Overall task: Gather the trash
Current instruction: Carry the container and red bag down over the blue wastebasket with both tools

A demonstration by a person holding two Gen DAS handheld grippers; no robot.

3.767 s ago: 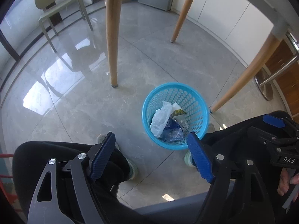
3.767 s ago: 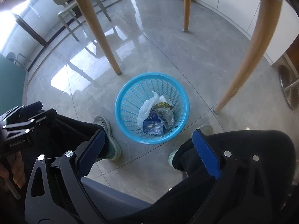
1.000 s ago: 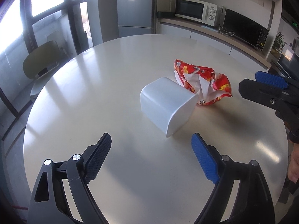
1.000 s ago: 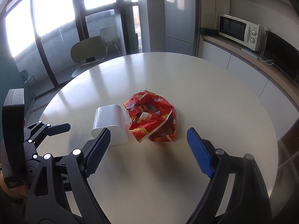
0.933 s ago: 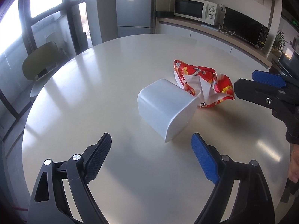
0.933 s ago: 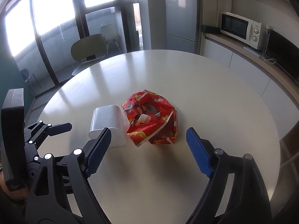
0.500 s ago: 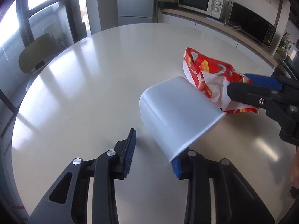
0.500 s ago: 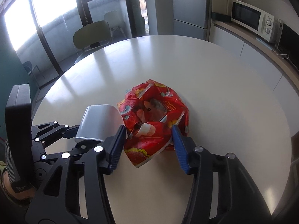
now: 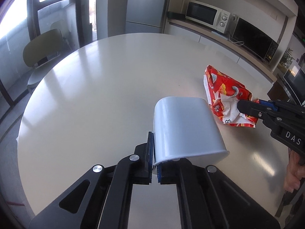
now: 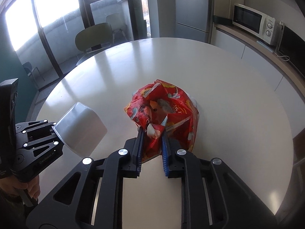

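Note:
A white plastic cup [image 9: 185,126] lies on its side on the round white table [image 9: 95,95], its mouth towards me. My left gripper [image 9: 154,152] is shut on the cup's rim wall, one pad outside and one inside. A crumpled red snack bag [image 10: 171,105] sits just right of the cup [image 10: 83,131]. My right gripper [image 10: 151,133] has its jaws closing on the bag's bunched near edge, and the pads press on it. In the left wrist view the right gripper [image 9: 247,105] reaches into the bag [image 9: 226,91] from the right.
A green chair [image 10: 93,36] stands beyond the table's far edge by the windows. A microwave [image 9: 205,15] sits on the counter at the back right. A person's hand [image 9: 293,173] holds the right gripper's handle.
Both grippers moved forward from standing open above the table. The left closed on the cup's rim and the right closed on the red bag's near edge.

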